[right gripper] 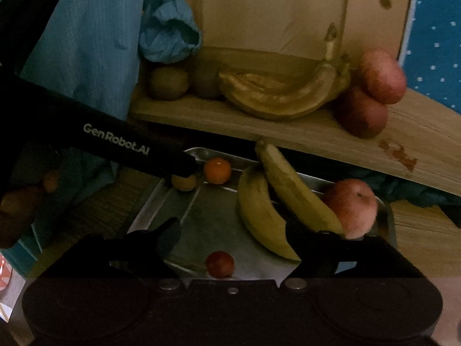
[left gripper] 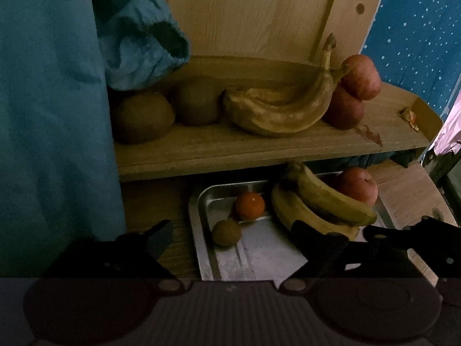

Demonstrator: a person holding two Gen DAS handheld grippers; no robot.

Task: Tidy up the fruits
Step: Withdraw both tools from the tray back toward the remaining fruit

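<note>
Jaws apart; kiwi [right gripper: 183, 182] perhaps half-hidden.

Home corner, wooden shelf [left gripper: 259, 150] of fruit, hanging blue clothing [left gripper: 52, 115]

Wooden shelf [left gripper: 259, 150] with kiwis [left gripper: 141, 118], bananas [left gripper: 276, 109], apples [left gripper: 360, 77].

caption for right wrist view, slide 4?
Open right gripper over metal tray of bananas, apple, orange; shelf above.
</note>
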